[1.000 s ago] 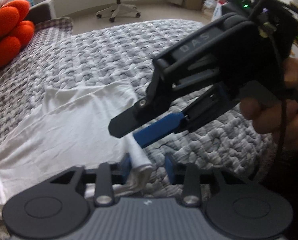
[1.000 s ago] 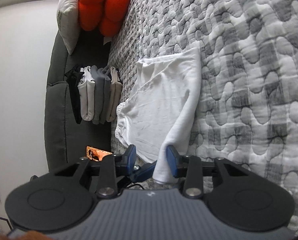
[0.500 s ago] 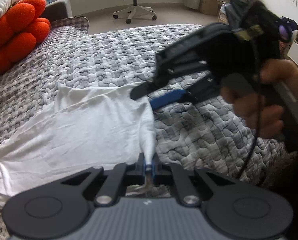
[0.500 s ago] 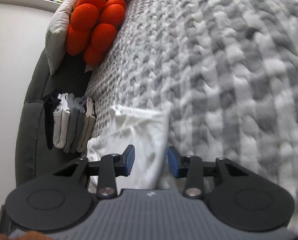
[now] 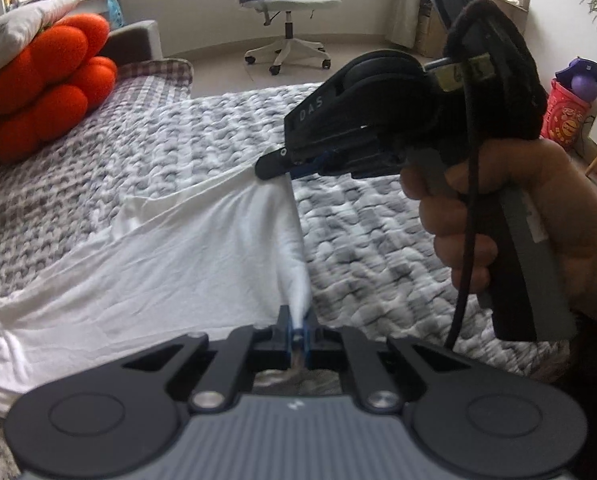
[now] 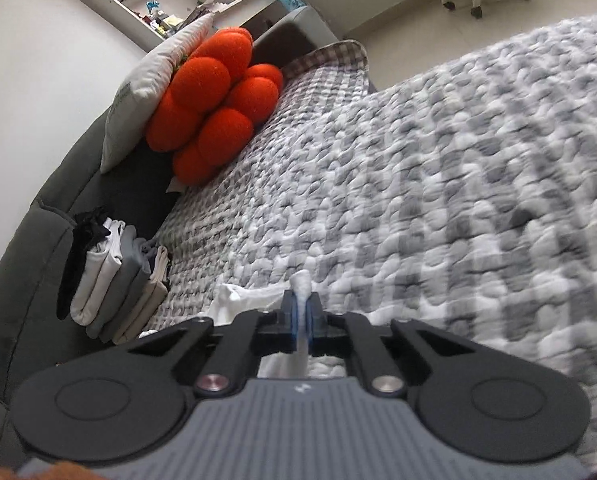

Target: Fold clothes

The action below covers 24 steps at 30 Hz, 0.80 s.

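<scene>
Across the bed [image 5: 378, 240], one shirt edge stretched between two closed claws.

On the grey quilt the white shirt [image 5: 138, 264] lies spread, its long axis running from the bed's left edge towards the middle, and its near-right edge is lifted off the quilt into a taut ridge. That ridge runs from the left claw [image 5: 297, 330], shut on the nearer corner, up to the right claw [image 5: 274, 164], shut on the farther corner; in the right wrist view the right claw [image 6: 300, 320] has a pinch of white cloth poking out between its pads. The rest of the shirt lies leftward of both claws, so I judge the fold goes that way, both hands equally placed.
</scene>
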{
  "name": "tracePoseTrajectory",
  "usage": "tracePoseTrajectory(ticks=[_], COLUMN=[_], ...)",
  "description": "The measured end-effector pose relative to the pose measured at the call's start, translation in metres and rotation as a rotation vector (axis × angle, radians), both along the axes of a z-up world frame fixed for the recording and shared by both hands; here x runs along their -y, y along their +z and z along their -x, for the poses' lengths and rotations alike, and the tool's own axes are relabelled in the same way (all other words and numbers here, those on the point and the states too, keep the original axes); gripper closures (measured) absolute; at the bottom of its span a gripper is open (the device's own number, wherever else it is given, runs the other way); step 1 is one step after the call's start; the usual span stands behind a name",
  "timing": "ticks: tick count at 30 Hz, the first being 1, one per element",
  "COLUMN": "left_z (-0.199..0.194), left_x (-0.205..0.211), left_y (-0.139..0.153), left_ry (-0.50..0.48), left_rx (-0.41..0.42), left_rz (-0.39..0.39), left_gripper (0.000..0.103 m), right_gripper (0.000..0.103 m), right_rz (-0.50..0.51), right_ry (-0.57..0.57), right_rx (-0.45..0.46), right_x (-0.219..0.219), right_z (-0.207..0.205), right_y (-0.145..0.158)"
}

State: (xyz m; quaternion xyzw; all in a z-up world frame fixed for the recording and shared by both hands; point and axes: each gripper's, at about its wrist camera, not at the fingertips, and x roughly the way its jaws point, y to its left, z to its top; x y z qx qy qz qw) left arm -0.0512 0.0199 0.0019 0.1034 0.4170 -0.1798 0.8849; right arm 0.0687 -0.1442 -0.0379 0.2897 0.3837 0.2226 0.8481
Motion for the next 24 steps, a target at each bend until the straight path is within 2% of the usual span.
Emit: tracePoseTrajectory(ticks=[17, 24], left_z=[-0.010, -0.010], left_x=[0.087, 0.101], left_y=[0.002, -0.009], left_ry=[-0.125, -0.169], left_rx=[-0.008, -0.035], left_rz=[0.085, 0.103], left_gripper=[0.099, 0.099], right_gripper=[0.098, 0.098], right_rz=[0.025, 0.054], right_ry=[-0.142, -0.165], right_rx=[0.008, -0.020], right_x=[0.094, 0.115], right_z=[0.007, 0.011], right_y=[0.002, -0.010])
